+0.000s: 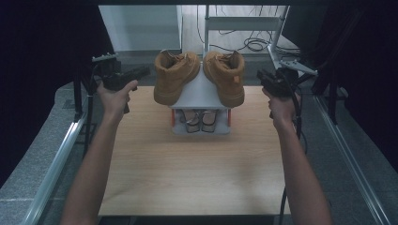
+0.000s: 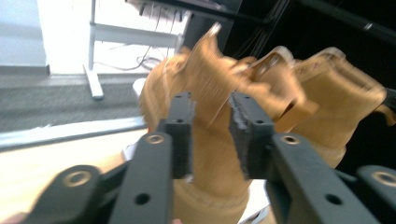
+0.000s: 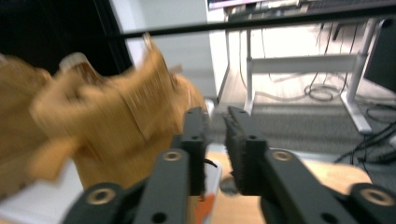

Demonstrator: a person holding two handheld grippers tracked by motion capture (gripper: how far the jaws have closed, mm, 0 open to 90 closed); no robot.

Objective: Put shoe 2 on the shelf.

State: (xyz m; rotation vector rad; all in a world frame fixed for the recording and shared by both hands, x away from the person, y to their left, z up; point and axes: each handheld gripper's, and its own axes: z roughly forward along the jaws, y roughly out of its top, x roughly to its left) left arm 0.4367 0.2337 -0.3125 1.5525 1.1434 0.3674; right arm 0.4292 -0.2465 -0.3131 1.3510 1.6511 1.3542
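Now two tan boots [image 1: 199, 77] are seen side by side atop a grey rack [image 1: 201, 93]. The left gripper [image 1: 141, 71] and right gripper [image 1: 261, 76] are held beside them, jaws narrowly parted, nothing pinched.

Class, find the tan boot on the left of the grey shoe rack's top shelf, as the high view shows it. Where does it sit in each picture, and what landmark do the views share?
High view: the left tan boot stands at top centre, left of its twin.
Left gripper view: it fills the centre, behind the jaws.
Right gripper view: it is the blurred boot at the far left edge.
Shared landmark: the white desk frame behind the rack.
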